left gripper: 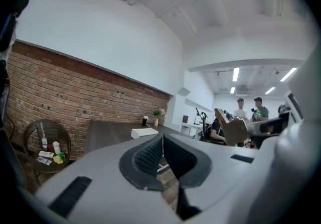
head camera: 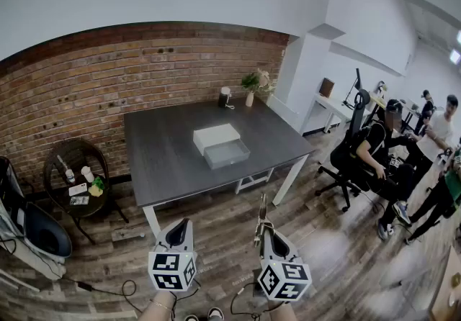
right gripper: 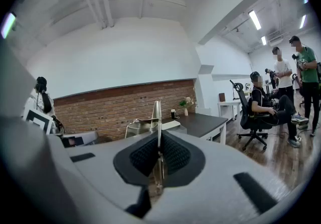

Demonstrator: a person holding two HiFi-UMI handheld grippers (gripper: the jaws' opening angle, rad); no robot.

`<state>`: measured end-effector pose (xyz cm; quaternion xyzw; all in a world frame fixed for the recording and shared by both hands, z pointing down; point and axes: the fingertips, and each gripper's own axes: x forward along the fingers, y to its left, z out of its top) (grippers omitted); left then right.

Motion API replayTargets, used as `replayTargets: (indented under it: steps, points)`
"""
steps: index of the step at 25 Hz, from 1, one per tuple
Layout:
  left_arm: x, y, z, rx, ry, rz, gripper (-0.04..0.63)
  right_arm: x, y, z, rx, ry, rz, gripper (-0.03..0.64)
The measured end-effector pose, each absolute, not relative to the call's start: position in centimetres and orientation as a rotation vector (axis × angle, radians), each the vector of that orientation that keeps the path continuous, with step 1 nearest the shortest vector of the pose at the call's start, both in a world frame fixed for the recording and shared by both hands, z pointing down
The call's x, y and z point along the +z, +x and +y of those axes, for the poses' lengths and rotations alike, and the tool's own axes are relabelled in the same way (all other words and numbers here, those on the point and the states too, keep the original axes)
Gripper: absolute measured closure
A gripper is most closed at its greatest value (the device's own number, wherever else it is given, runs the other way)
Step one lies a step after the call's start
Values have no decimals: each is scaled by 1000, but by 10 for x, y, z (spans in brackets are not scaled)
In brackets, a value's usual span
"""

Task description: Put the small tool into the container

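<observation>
A white box [head camera: 215, 137] with a grey drawer [head camera: 227, 154] pulled open stands in the middle of the dark table [head camera: 166, 161]. I stand well back from the table's near edge. My right gripper [head camera: 263, 227] is shut on a thin metal tool [head camera: 262, 211], which sticks up past the fingertips toward the table. In the right gripper view the tool [right gripper: 157, 115] is pinched between the ribbed pads of that gripper [right gripper: 159, 137]. My left gripper [head camera: 184, 224] is beside it, shut with nothing in it; its pads meet in the left gripper view [left gripper: 162, 140], with the white box [left gripper: 144, 132] far ahead.
A round wicker side table [head camera: 75, 172] with small bottles stands left by the brick wall. A potted plant [head camera: 251, 84] and a dark cup [head camera: 225, 97] sit at the table's far edge. A seated person [head camera: 374, 150] and others are at the right. Cables [head camera: 108, 287] lie on the floor.
</observation>
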<state>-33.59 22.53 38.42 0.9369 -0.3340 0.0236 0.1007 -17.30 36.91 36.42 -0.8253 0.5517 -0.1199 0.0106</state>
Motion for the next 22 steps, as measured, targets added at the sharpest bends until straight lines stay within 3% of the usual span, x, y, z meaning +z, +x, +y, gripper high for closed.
replayTargets:
  steps: [22]
  points:
    - [412,-286,205,154,2727,-1072,588,400,-109,336,-518,-2460,1814,612]
